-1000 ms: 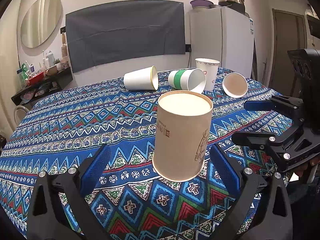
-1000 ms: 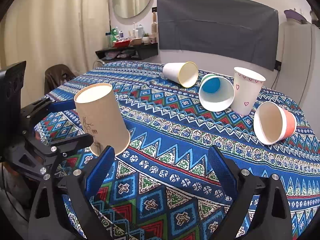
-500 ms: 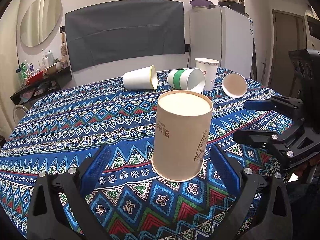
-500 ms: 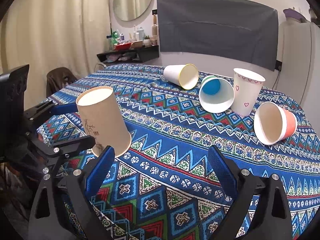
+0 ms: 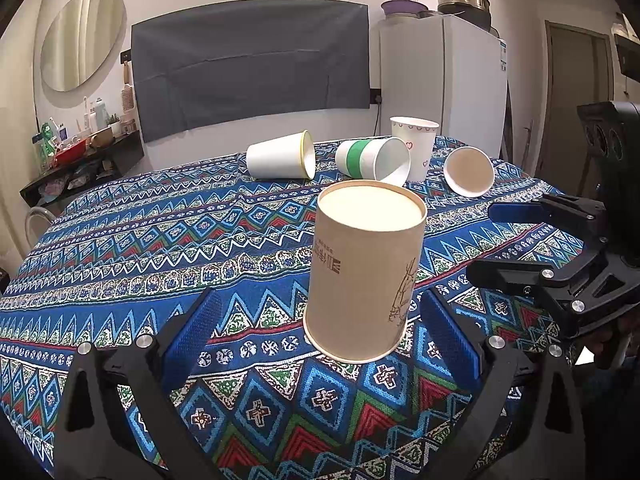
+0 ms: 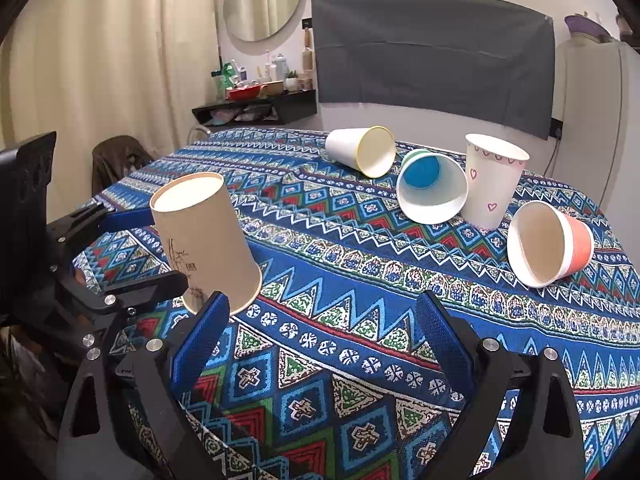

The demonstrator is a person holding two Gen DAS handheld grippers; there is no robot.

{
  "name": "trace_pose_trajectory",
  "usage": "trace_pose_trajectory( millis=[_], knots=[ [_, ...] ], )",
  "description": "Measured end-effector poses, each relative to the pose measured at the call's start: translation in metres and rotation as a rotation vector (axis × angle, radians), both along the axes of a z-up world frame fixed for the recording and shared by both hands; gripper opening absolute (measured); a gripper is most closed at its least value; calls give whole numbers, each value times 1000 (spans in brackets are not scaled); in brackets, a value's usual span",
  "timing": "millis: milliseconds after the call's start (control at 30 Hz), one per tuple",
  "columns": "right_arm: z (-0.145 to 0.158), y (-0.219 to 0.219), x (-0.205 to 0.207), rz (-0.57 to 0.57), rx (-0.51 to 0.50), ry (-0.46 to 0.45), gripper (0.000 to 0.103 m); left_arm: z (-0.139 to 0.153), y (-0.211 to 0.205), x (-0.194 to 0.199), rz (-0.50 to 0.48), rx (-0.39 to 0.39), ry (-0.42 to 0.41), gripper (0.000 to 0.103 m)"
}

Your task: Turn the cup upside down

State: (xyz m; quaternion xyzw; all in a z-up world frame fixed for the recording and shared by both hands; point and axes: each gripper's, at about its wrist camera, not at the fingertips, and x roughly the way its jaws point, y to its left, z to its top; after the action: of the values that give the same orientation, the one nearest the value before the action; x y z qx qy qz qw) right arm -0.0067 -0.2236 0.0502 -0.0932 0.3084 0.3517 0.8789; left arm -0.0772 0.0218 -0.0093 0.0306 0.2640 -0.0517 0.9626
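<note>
A tan paper cup point(image 5: 362, 268) stands upside down, rim on the patterned tablecloth point(image 5: 160, 248), near the table's front edge. My left gripper point(image 5: 320, 332) is open, its blue pads on either side of the cup's base without touching it. The cup also shows in the right wrist view point(image 6: 204, 240) at the left. My right gripper point(image 6: 320, 340) is open and empty over the cloth, to the right of the cup. It shows at the right in the left wrist view point(image 5: 516, 244).
Toward the back lie a white cup with yellow rim point(image 6: 360, 152), a green-striped cup with blue inside point(image 6: 432, 188) and an orange cup point(image 6: 548, 244), all on their sides. A white heart-print cup point(image 6: 492, 180) stands upright. A fridge point(image 5: 444, 80) and a shelf point(image 6: 256, 110) stand behind.
Both grippers have drawn back slightly from the cup. The tan cup stays standing upside down on the cloth.
</note>
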Motion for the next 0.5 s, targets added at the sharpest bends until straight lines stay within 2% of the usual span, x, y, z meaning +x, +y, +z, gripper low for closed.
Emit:
trace_pose_trajectory(
  millis=[500],
  knots=[
    [-1,1,1,6,1,3,90,0,3,2,10,-17,9,97]
  ],
)
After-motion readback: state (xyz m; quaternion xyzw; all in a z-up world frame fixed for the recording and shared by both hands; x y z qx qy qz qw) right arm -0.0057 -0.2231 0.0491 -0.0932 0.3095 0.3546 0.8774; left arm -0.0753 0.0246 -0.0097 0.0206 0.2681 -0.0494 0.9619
